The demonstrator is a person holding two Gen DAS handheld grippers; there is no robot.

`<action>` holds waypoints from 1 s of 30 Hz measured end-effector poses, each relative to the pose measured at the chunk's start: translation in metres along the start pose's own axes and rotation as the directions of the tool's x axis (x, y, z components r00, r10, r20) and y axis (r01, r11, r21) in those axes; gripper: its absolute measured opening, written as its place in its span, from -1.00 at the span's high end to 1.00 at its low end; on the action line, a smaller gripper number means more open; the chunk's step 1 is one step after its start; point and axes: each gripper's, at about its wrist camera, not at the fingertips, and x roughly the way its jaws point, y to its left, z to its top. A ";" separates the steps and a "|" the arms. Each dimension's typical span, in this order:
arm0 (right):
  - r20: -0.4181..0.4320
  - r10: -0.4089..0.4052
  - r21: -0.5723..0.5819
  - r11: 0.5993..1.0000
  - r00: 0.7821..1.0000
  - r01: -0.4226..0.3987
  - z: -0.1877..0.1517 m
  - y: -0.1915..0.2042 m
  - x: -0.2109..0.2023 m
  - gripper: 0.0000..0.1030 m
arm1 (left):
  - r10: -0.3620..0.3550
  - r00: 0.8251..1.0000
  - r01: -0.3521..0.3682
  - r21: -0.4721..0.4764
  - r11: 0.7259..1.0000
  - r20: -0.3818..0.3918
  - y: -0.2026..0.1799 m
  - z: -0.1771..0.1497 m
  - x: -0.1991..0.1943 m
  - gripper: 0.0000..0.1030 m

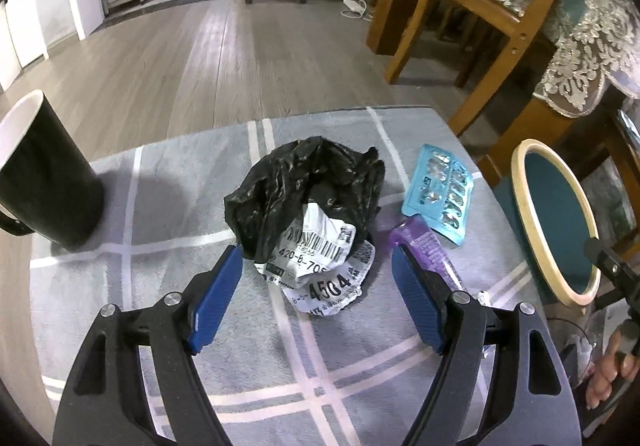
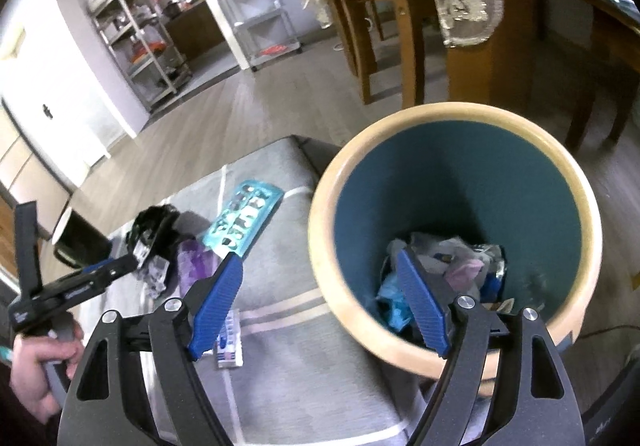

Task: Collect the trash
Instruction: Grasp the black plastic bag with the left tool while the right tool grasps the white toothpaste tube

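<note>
A crumpled black plastic bag with white shipping labels (image 1: 308,214) lies on the grey checked cloth (image 1: 160,286). My left gripper (image 1: 318,258) is open, its blue fingers on either side of the label end, empty. A blue blister pack (image 1: 440,194) and a purple wrapper (image 1: 424,246) lie to its right. A teal bin with a cream rim (image 2: 452,246) holds several pieces of trash. My right gripper (image 2: 320,266) is open and empty over the bin's near rim. The bag (image 2: 150,230), blister pack (image 2: 244,222) and wrapper (image 2: 196,266) also show in the right wrist view.
A black cup (image 1: 44,174) stands at the cloth's left. A small flat white packet (image 2: 230,342) lies on the cloth by my right gripper. Wooden chairs and a lace-covered table (image 1: 480,6) stand at the right. The bin (image 1: 556,222) sits off the cloth's right edge.
</note>
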 end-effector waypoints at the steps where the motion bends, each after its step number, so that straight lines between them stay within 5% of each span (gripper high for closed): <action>1: -0.004 0.003 -0.009 1.000 1.000 -0.003 -0.002 0.003 0.001 -0.55 | 0.000 1.000 0.000 0.002 1.000 -0.002 0.000 0.001 0.002 -0.46; 3: -0.017 0.010 -0.032 0.999 1.000 -0.010 -0.005 0.010 0.005 -0.55 | 0.007 1.000 -0.007 0.018 1.000 -0.005 -0.003 0.002 0.006 -0.40; 7: -0.046 0.020 -0.068 0.997 0.999 -0.023 -0.008 0.022 0.013 -0.55 | 0.057 0.997 -0.053 0.077 0.996 -0.053 -0.011 -0.001 0.020 0.10; 8: -0.052 0.023 -0.074 0.997 0.998 -0.026 -0.010 0.023 0.014 -0.55 | 0.069 0.996 -0.064 0.087 0.994 -0.064 -0.011 -0.002 0.022 0.41; 12: -0.071 0.048 -0.095 0.994 0.996 -0.055 -0.014 0.031 0.018 -0.55 | 0.081 0.994 -0.074 0.097 0.993 -0.073 -0.010 -0.003 0.021 0.80; 20: -0.121 0.045 -0.170 0.983 0.992 -0.065 -0.026 0.048 0.031 -0.52 | 0.074 0.997 -0.071 0.076 0.995 -0.028 -0.005 -0.004 0.004 0.82; 30: -0.220 0.020 -0.234 0.970 0.975 -0.073 -0.049 0.058 0.054 -0.20 | 0.050 0.999 -0.050 0.046 0.998 -0.006 0.000 -0.005 -0.006 0.82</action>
